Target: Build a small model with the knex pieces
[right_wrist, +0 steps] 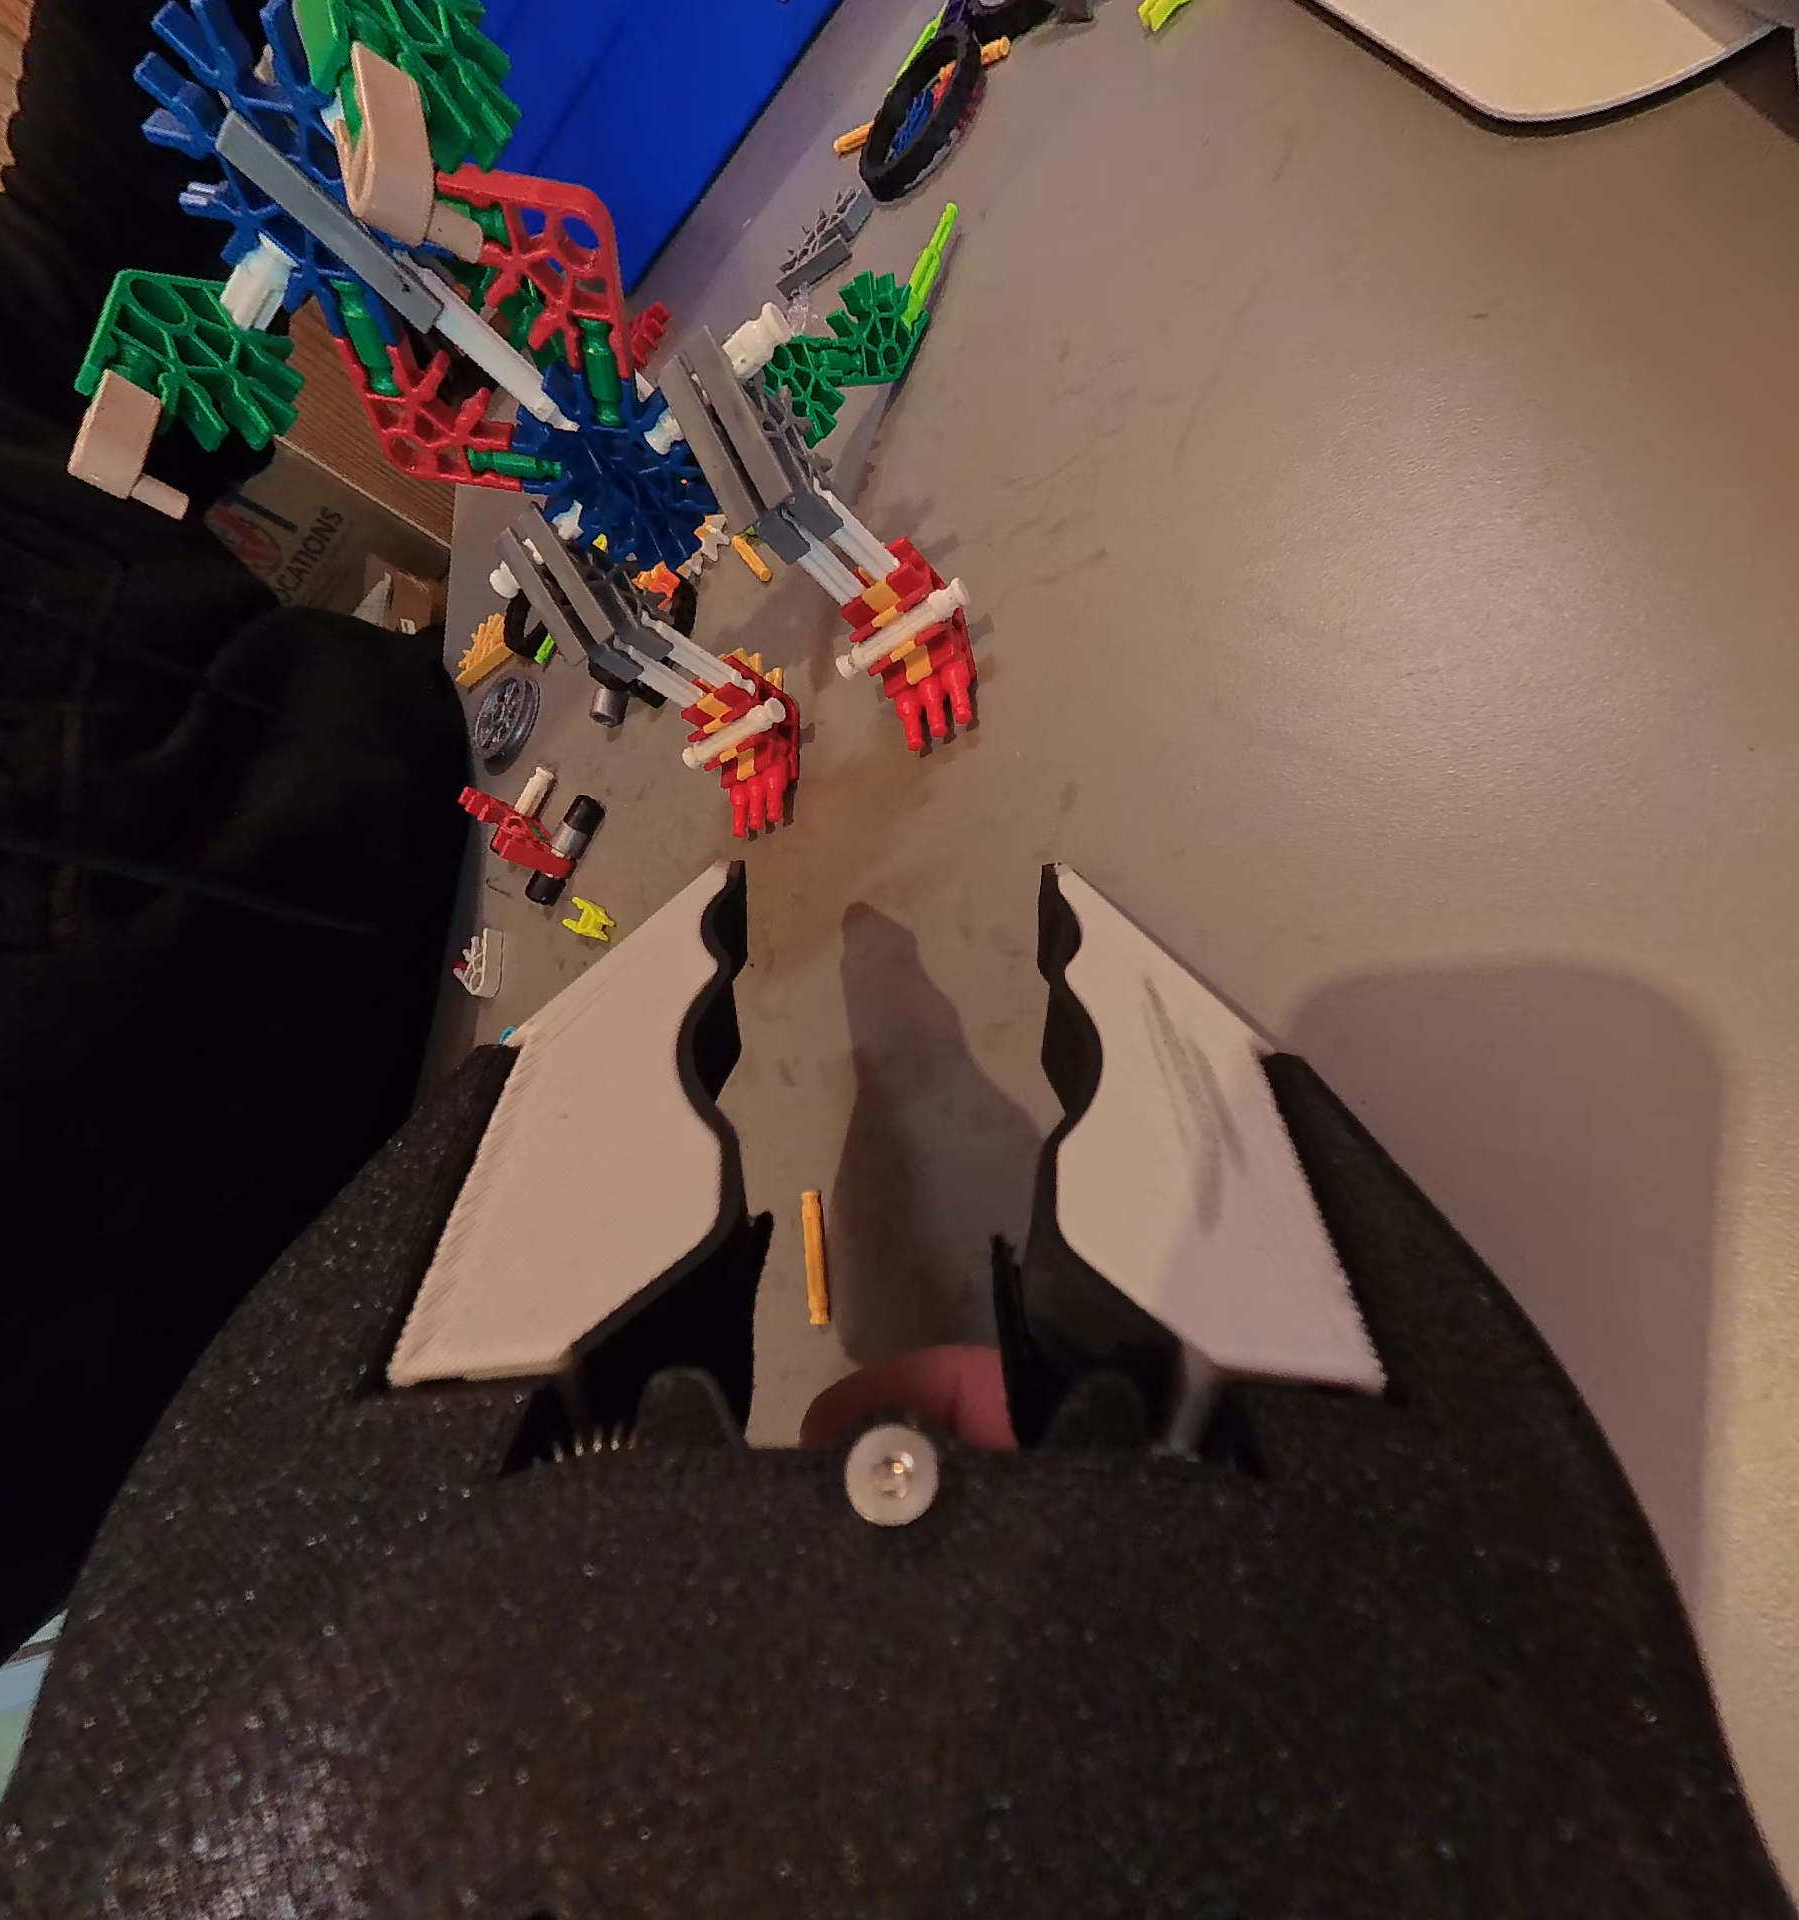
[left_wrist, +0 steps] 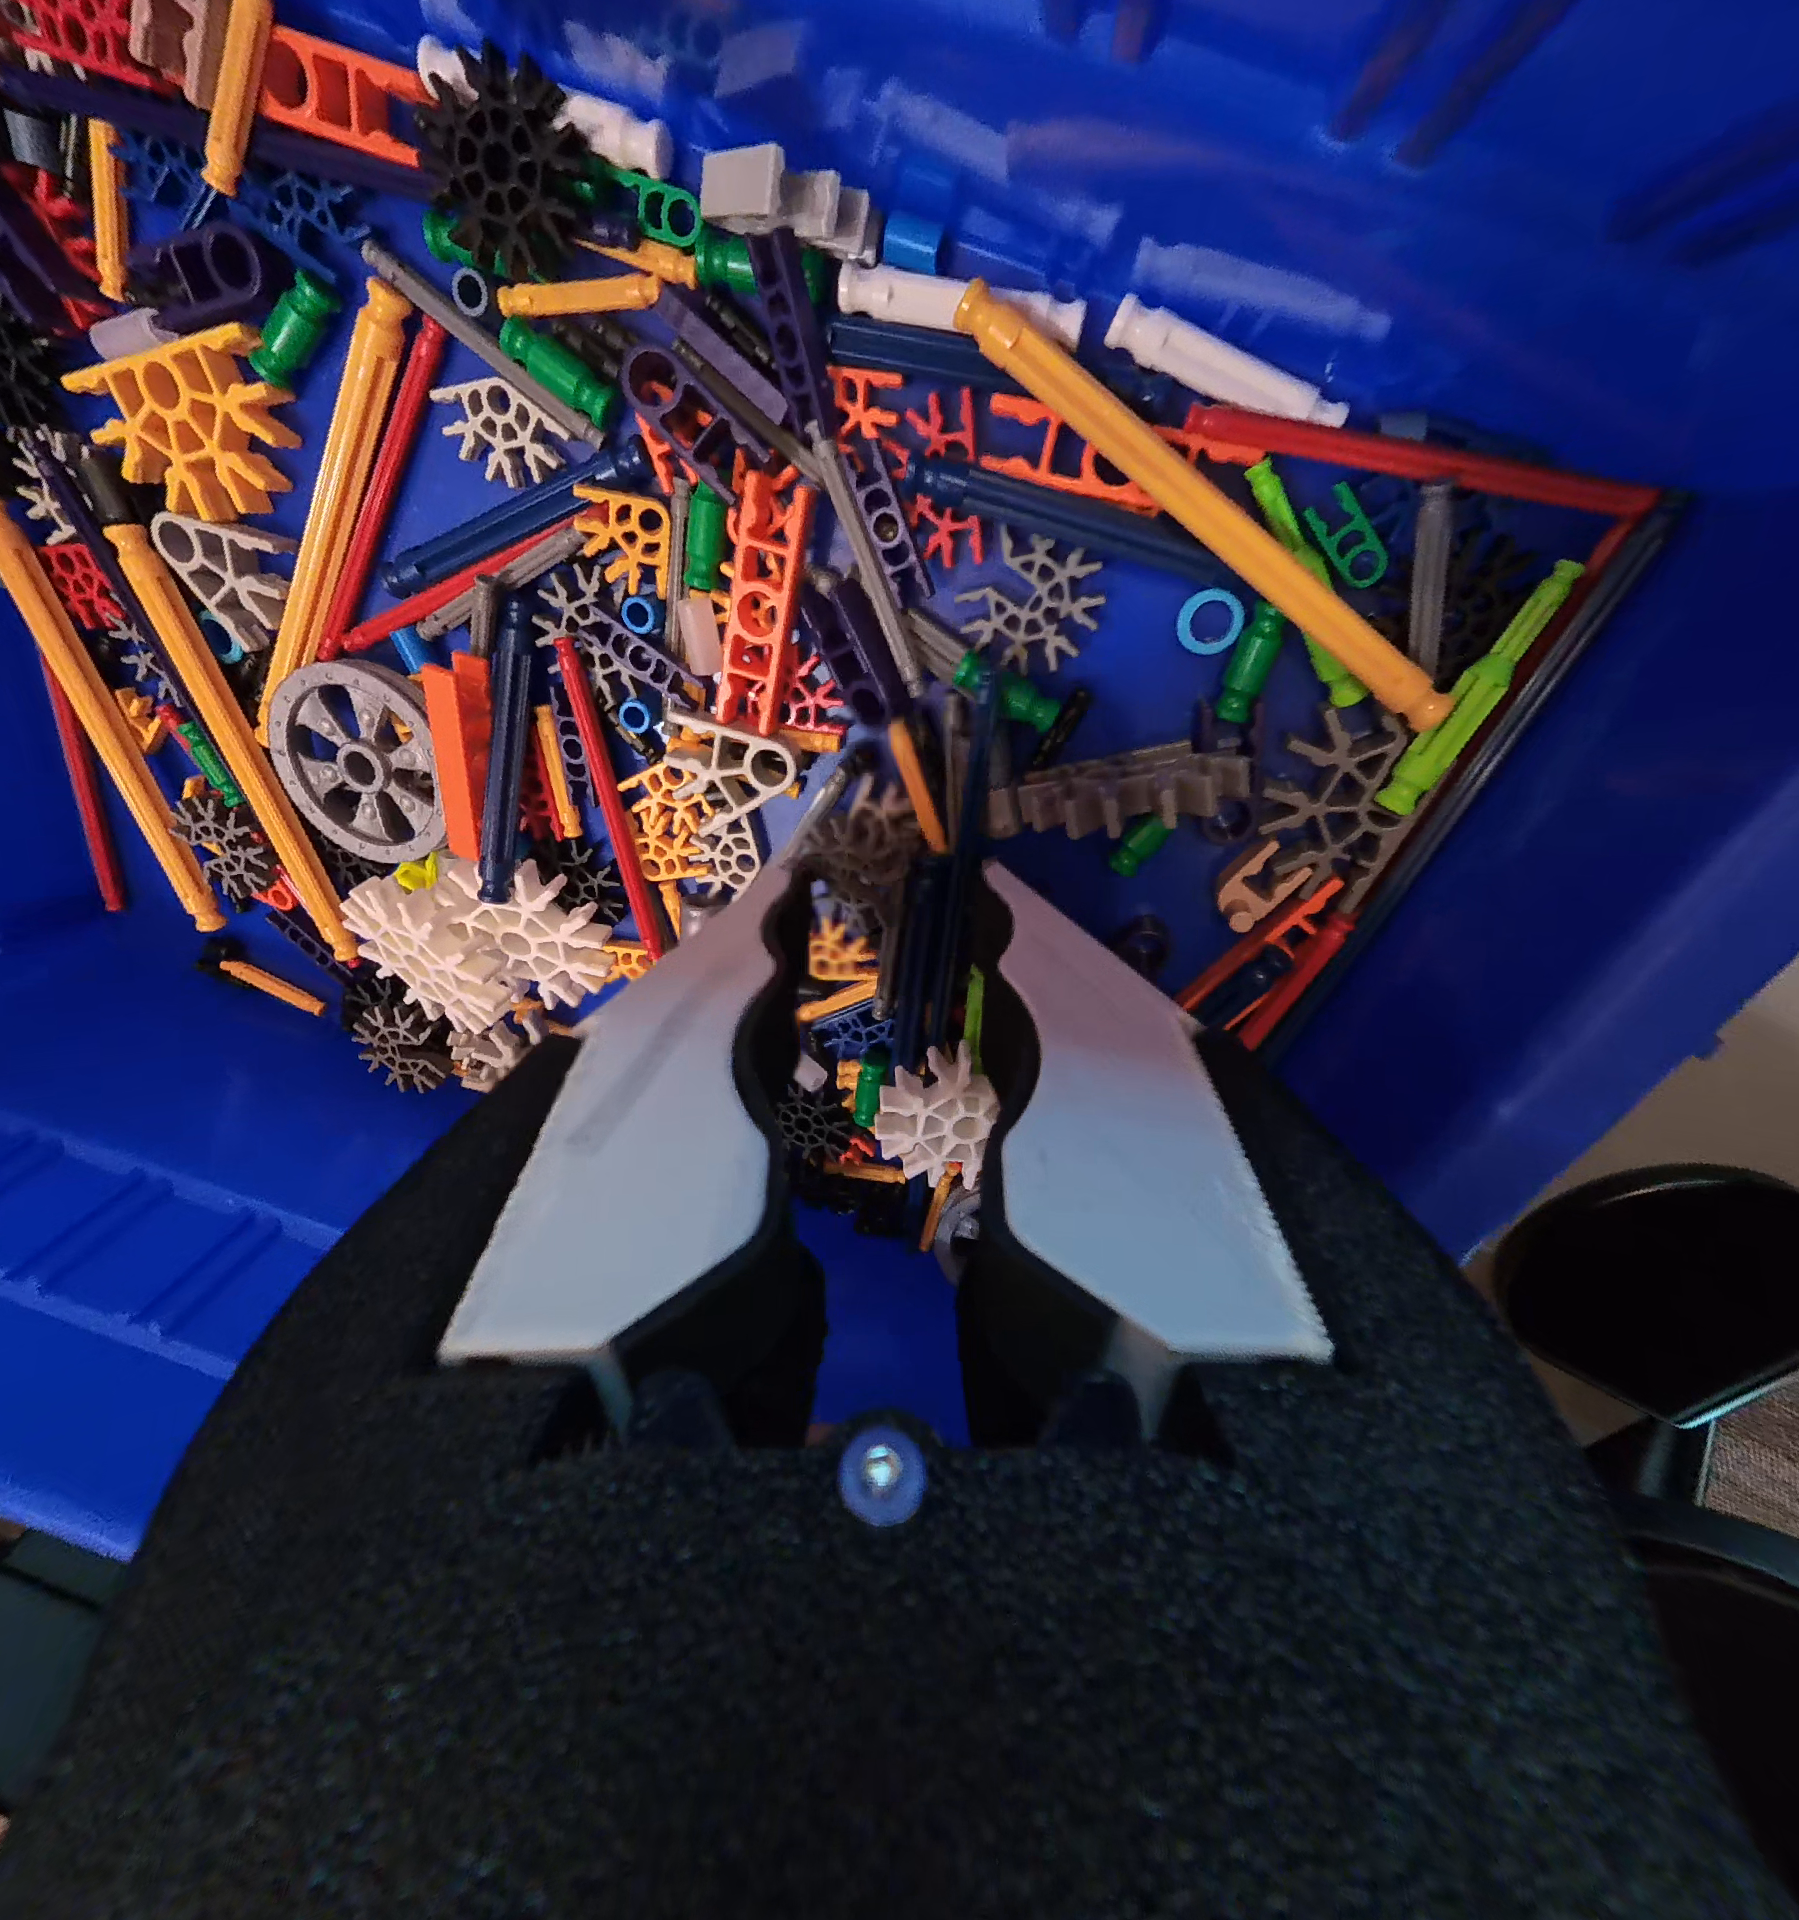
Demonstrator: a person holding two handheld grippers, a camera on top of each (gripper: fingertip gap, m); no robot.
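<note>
Left wrist view: tool [left_wrist: 890, 904] grips dark rod [left_wrist: 962, 831].

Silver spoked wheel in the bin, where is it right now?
In the left wrist view, the silver spoked wheel lies in the blue bin, left of the left gripper, between a long yellow rod and an orange piece.

Each tool, the left tool [left_wrist: 890, 894] and the right tool [right_wrist: 893, 883], is showing a black, grainy, rough-textured body, two pale grey wedge-shaped fingers [left_wrist: 656, 1122] with ridged outer edges and wavy black inner pads [right_wrist: 713, 1049], and one shiny round-headed screw [right_wrist: 891, 1473] sitting mid-body.
</note>
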